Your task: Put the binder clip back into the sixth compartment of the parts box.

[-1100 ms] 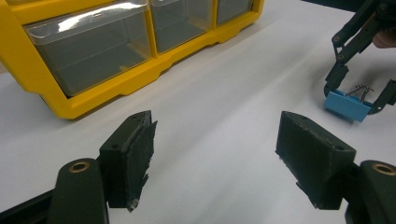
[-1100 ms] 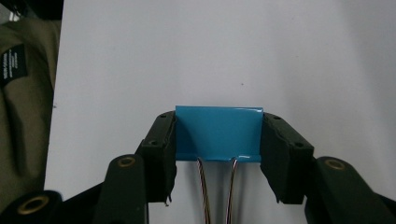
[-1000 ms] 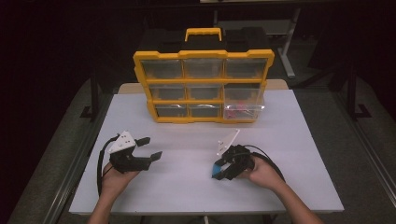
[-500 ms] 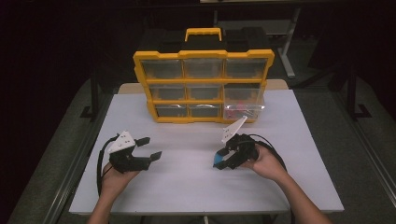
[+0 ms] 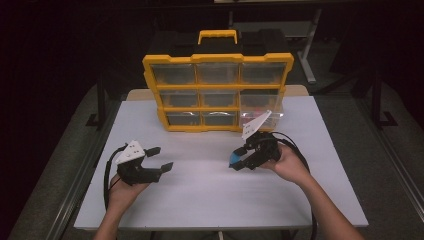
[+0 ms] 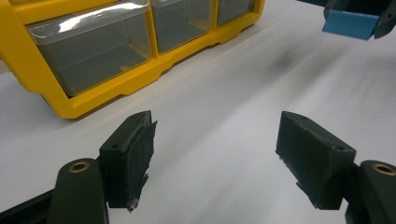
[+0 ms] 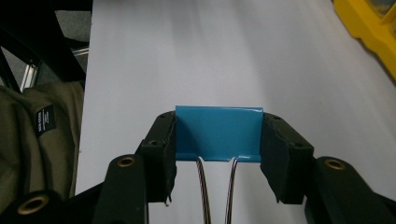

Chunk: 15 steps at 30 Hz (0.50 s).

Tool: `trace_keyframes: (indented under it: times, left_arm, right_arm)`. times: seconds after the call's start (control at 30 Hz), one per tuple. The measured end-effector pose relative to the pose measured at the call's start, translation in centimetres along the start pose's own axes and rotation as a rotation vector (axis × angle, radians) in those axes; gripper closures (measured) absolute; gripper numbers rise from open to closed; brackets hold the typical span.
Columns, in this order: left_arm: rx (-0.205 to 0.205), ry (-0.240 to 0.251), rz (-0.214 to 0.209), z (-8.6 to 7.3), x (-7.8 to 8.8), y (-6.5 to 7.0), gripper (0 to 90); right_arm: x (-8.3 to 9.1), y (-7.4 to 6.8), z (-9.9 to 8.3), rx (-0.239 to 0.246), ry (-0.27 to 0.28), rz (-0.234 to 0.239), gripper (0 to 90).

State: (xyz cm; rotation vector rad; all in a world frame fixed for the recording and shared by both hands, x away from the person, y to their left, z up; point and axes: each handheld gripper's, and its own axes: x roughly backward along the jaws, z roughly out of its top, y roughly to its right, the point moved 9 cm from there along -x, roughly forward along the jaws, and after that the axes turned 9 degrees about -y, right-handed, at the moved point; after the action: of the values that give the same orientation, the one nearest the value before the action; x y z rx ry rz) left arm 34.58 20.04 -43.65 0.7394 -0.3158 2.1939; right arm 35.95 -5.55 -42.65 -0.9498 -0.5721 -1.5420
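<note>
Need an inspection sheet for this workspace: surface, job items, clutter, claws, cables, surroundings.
Surface: white rectangular tabletop, bare in front of the organiser.
Job's things: blue metal binder clip, held off the table; yellow plastic drawer organiser with clear drawers, upright at the table's far side, drawers shut.
Clutter: nothing seen.
Claws: right claw shut on the clip's two sides, raised in front of the organiser; left claw open, nothing between the jaws, low over the table.
Cables: black cable loops off the left claw; another trails from the right.
Surroundings: dark room; olive cloth beside the table; metal frame legs behind.
</note>
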Motion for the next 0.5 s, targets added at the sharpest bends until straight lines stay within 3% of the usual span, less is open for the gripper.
trace_keyframes:
  times: [0.1, 0.5]
  left_arm:
    - [0.013, 0.004, -0.002, 0.0, 0.0, 0.0, 27.7]
    - [-0.007, -0.002, 0.003, 0.0, 0.1, -0.2, 27.7]
  right_arm:
    - [0.7, 0.1, 0.5, 0.006, 0.005, -0.003, 48.6]
    - [3.2, 0.6, 2.2, 0.030, 0.021, -0.044, 48.5]
